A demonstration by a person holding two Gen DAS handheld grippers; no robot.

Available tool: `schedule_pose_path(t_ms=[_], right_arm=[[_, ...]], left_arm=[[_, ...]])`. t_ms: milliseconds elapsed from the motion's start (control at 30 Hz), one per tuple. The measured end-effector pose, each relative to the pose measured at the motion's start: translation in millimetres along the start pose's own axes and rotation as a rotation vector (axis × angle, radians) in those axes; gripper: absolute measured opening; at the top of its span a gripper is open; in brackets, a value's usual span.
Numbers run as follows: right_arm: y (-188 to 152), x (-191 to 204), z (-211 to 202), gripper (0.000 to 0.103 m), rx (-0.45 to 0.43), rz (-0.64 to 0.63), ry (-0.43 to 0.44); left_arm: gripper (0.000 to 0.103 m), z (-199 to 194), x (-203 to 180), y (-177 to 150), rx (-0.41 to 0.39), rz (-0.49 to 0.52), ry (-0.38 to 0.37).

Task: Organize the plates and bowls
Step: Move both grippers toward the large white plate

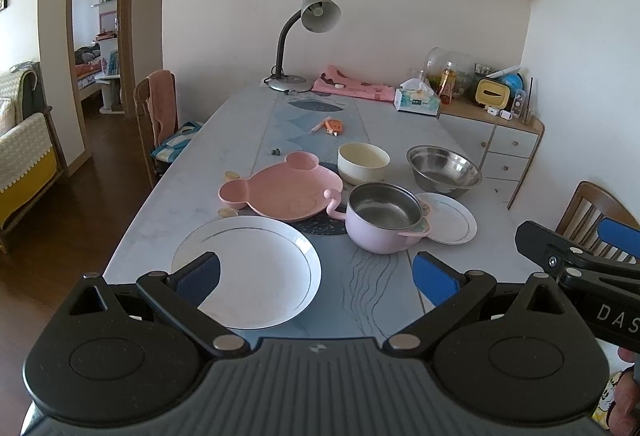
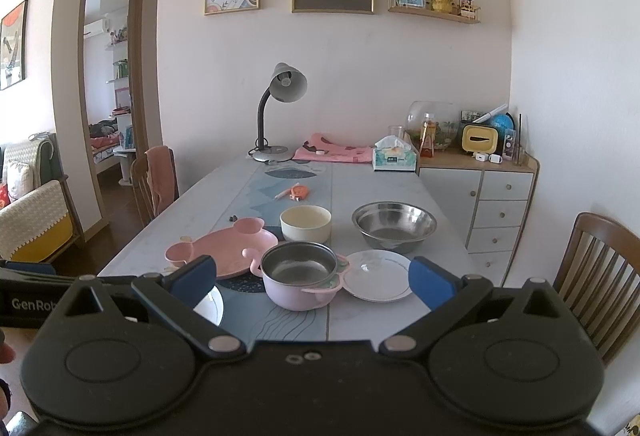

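Both grippers gape empty: left gripper [image 1: 316, 276] over the big white plate [image 1: 256, 272], right gripper [image 2: 312, 278] facing the pink pot [image 2: 300, 276].

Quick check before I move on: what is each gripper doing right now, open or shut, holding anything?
Left gripper: open, holding nothing, above the large white plate.
Right gripper: open, holding nothing, facing the pink pot.

Large white plate [image 1: 256, 268] nearest, pink bear plate [image 1: 280, 188], cream bowl [image 1: 363, 162], steel bowl [image 1: 444, 169], lilac pot [image 1: 380, 222] overlapping small white plate [image 1: 452, 220]
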State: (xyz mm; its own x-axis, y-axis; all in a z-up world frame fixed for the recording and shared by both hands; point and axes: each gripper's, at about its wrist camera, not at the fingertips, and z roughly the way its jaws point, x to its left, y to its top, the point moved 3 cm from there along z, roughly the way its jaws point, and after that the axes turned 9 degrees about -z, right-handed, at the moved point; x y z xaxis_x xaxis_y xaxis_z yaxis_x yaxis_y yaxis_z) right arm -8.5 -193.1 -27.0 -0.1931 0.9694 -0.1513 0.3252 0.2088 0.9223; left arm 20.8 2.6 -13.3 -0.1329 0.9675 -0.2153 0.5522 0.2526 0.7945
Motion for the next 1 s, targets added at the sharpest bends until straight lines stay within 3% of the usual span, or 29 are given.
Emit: schedule_pose_path(t_ms=[1000], right_arm=[[3, 4, 9, 0.103, 0.007, 0.003, 0.012]], left_arm=[[0.103, 9, 12, 11, -0.004, -0.014, 0.023]])
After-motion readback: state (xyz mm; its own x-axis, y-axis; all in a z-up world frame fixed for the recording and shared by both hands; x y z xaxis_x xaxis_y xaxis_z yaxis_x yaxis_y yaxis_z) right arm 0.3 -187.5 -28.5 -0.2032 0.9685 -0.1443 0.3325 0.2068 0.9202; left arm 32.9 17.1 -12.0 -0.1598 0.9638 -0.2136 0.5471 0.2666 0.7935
